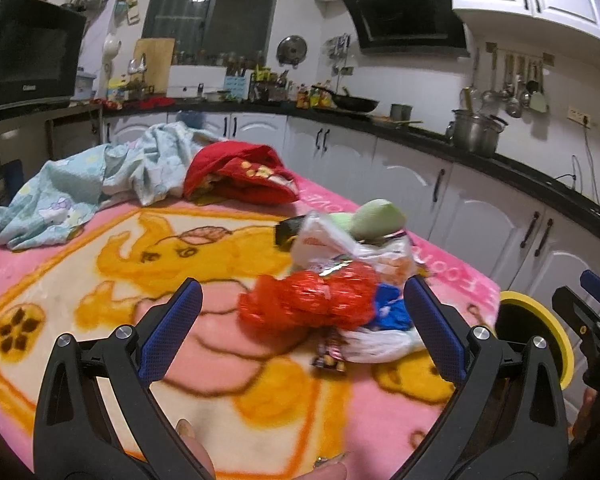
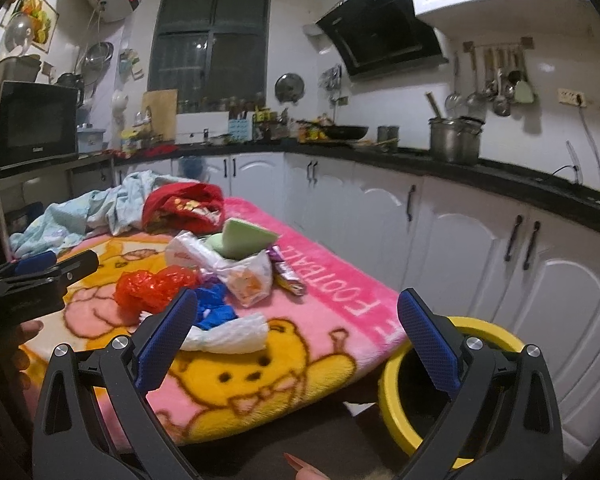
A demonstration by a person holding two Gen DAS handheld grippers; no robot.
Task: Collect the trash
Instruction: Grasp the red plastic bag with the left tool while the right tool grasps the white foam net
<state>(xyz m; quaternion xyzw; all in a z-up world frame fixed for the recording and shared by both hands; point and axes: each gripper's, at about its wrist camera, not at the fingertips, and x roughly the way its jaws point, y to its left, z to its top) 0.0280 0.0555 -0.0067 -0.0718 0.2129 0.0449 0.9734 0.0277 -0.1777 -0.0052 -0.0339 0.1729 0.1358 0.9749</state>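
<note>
The left gripper [image 1: 302,322] is spread apart around the crinkled red plastic bag [image 1: 312,300], which lies on the pink cartoon blanket [image 1: 100,280] beside the yellow-rimmed bin [image 2: 404,364]. The right gripper [image 2: 296,338] is also spread, empty. Risk: thin film slips or snags neighbouring wrappers.

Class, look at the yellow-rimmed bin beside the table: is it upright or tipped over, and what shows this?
Upright. The yellow-rimmed bin stands on the floor with its round mouth facing up, dark inside; whether it holds any trash cannot be told.
</note>
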